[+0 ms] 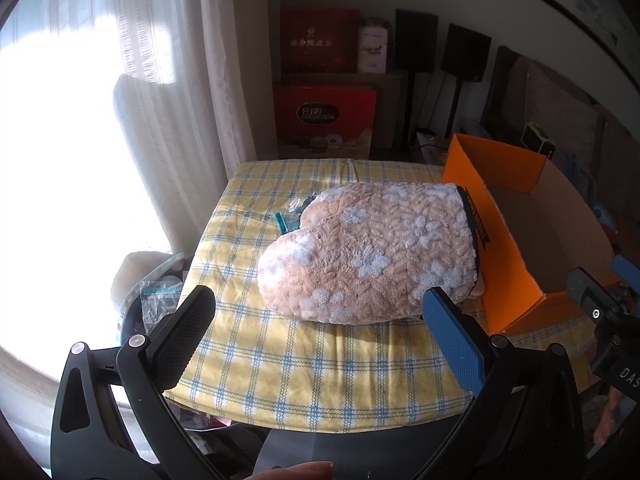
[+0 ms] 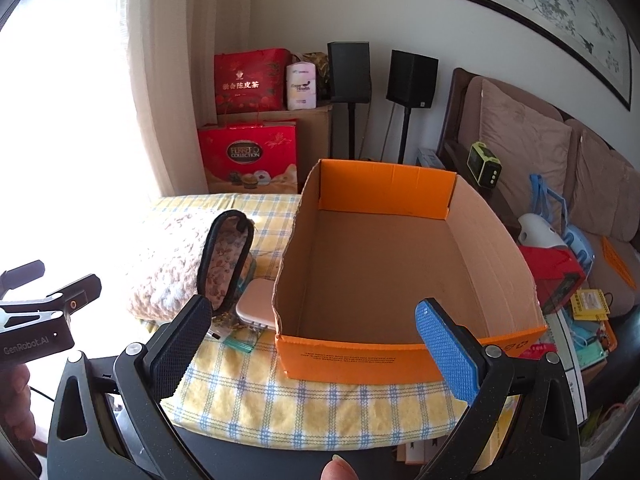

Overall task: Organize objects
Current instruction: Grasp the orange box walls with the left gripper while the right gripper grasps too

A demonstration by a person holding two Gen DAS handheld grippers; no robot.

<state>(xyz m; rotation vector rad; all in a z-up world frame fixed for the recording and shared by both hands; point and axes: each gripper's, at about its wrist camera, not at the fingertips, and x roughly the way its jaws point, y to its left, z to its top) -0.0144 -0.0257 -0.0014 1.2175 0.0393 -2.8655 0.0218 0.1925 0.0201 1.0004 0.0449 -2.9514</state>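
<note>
A yellow checked cloth (image 1: 304,364) covers the table, with a bright curtained window on the left and red gift boxes (image 2: 248,156) against the far wall. A fluffy beige slipper (image 1: 368,256) with pale flowers lies on the cloth, touching the open orange box (image 2: 400,272) to its right. The left gripper (image 1: 320,320) and right gripper (image 2: 316,344) both hover with fingers apart, holding nothing.

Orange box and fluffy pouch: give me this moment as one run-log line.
left claw open, facing fluffy pouch | right claw open, facing orange box | box empty | pouch beside box on checked cloth
</note>
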